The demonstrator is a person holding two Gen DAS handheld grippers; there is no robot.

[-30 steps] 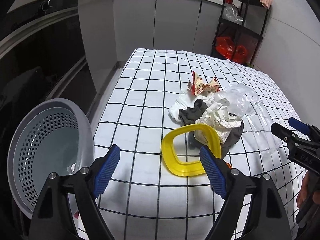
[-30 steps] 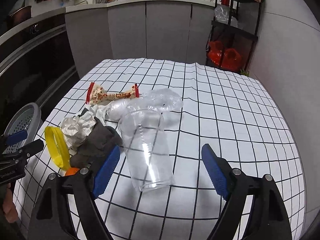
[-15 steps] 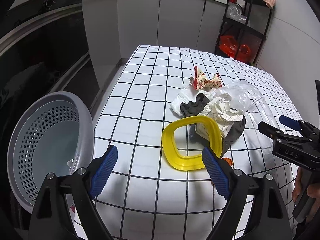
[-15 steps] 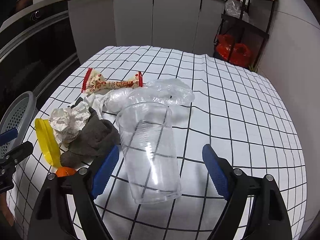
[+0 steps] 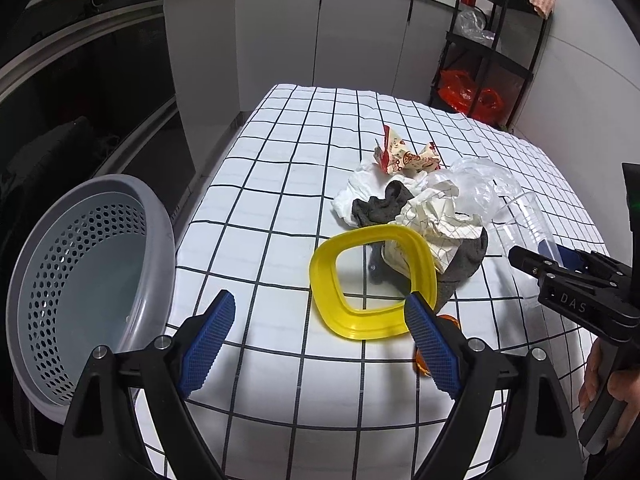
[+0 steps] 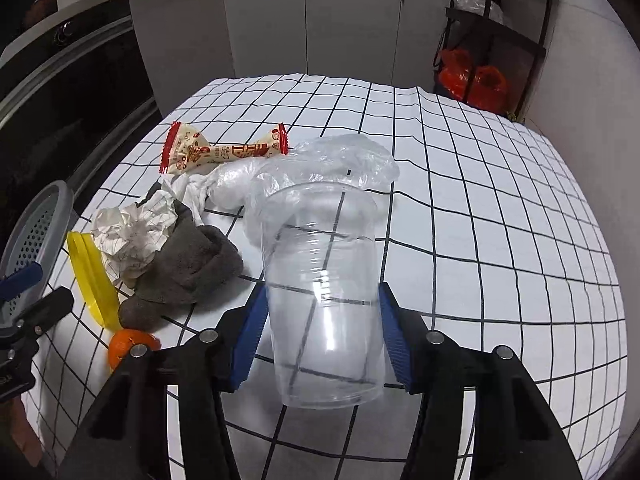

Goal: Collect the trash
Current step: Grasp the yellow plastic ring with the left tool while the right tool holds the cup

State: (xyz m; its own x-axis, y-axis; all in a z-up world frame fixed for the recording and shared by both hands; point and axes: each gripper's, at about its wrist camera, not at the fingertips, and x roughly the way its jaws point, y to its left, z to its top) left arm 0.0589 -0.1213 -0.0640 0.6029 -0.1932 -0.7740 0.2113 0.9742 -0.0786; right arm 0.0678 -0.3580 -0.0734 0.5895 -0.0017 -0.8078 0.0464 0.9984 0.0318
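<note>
While seen from both wrist cameras: table with white black-grid cloth, trash clustered right of centre. Grey perforated basket off the table's left edge, tilted, mouth facing the table, a bit of its rim also showing at far left in right wrist view. Black shelf rack against the back wall with red bags on its lower level. Clear plastic cup lying on its side on the cloth, mouth pointing away, base toward the camera, squarely between the blue pads of right gripper; jaws closing, pads right at the cup walls, looks like contact on both sides but no visible squashing, so firm clamp hard to confirm. Left gripper spread wide, nothing between the pads, hovering over the near table edge just short of yellow plastic ring. Ring lying flat, propped against the pile. Crumpled clear plastic bag touching the cup's mouth. Dark grey cloth bunched beside the cup, under crumpled grid paper. White wad behind it. Red-and-cream snack wrapper at the far side of the pile. Orange peel bit at near edge, by the ring.
</note>
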